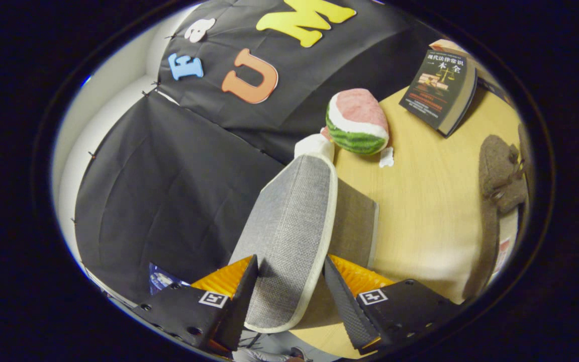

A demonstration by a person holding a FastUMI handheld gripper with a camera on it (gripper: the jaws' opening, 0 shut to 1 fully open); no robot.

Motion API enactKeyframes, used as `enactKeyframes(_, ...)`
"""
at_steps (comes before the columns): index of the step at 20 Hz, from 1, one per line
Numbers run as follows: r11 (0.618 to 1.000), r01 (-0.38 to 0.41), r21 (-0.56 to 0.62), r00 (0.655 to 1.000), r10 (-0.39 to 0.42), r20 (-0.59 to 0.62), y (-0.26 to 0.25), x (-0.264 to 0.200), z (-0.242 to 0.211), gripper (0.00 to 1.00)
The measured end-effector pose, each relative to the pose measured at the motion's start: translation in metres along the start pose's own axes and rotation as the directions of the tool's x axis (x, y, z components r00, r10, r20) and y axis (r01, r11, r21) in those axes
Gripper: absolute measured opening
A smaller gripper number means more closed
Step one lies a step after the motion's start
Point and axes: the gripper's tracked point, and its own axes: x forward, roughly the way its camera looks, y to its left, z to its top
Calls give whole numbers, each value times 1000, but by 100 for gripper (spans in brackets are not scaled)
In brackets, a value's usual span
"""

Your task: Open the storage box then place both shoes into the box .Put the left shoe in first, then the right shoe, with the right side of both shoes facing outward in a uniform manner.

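Our gripper [289, 281] pinches the grey lid [289, 226], raised over the table [435, 211]; a loose pinch could let it flop shut before the shoe [503, 173] goes in.

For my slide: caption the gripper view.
Gripper shut on the grey storage-box lid, lifting it above the wooden table; brown shoe beyond.
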Motion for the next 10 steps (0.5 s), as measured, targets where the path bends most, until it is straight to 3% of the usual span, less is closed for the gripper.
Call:
enactKeyframes(1, 1000, 5, -4, 1000, -5, 19, 1, -4, 8, 78)
enactKeyframes(6, 1000, 23, 10, 998, -23, 56, 24, -15, 29, 5)
enactKeyframes(7, 1000, 15, -20, 999, -14, 52, 34, -19, 32, 0)
enactKeyframes(10, 994, -3, -108, 997, 11, 72, 68, -22, 49, 0)
